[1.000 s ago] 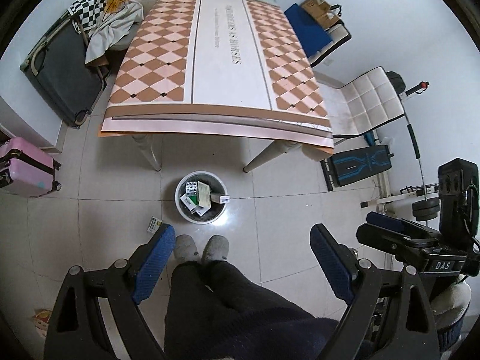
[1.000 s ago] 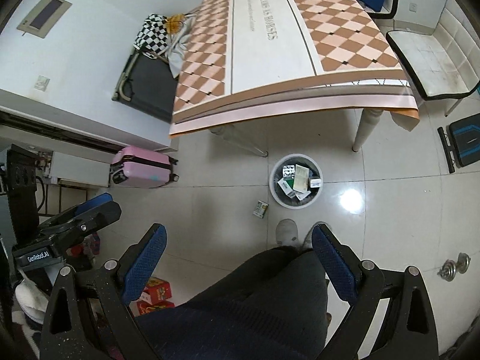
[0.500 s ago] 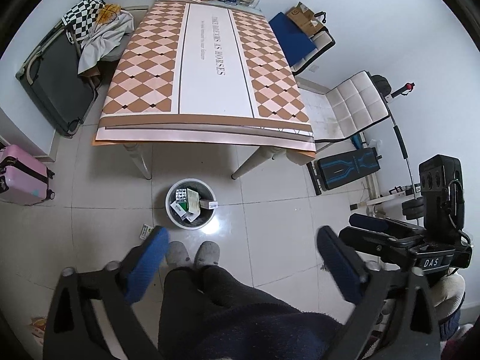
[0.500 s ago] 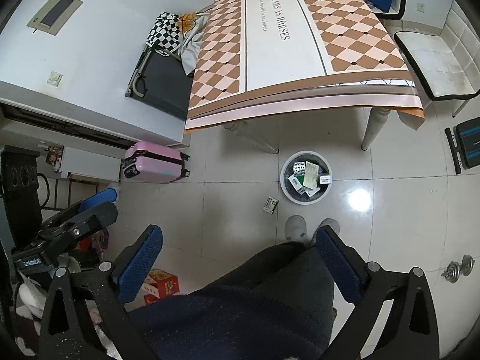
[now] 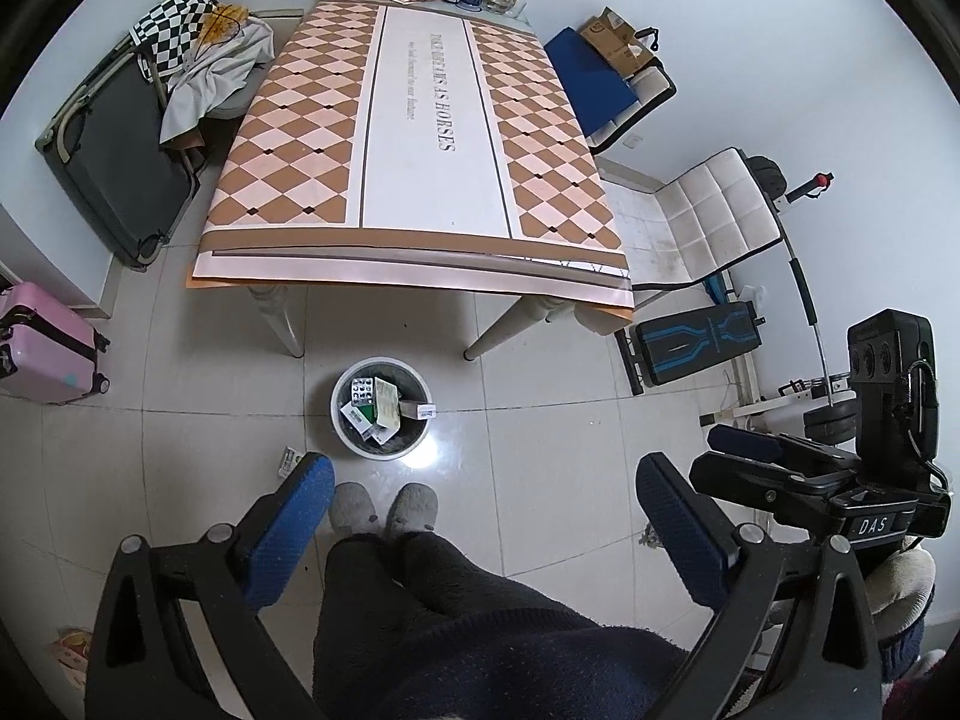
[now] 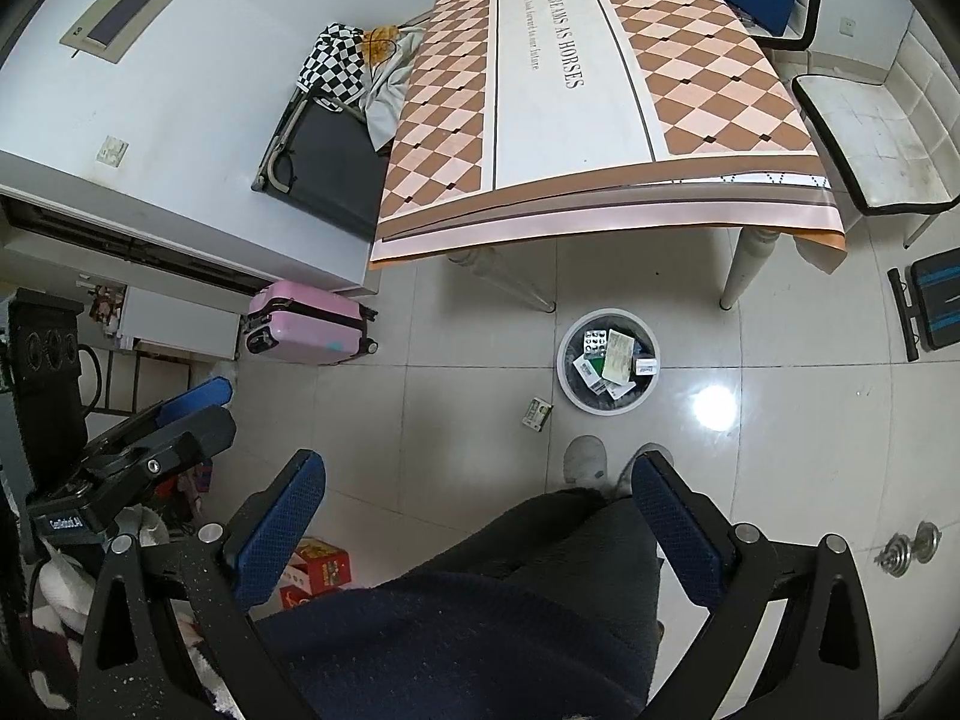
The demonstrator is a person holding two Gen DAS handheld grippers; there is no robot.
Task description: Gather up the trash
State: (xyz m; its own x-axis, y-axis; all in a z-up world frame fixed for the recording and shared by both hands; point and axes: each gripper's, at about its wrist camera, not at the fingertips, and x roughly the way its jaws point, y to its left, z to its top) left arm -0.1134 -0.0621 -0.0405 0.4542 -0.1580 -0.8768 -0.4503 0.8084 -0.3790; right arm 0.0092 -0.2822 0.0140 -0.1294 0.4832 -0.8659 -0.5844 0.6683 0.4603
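Hovering | left claw (image 5: 483,501) agape, empty | right claw (image 6: 480,495) likewise

Left gripper (image 5: 483,486) jaws wide, empty; right gripper (image 6: 477,489) likewise, both angled steeply floorward

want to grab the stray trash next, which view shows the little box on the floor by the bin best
The right wrist view: the small box lies fully visible on the tile beside the bin. In the left wrist view it is partly hidden behind a finger of the left gripper.
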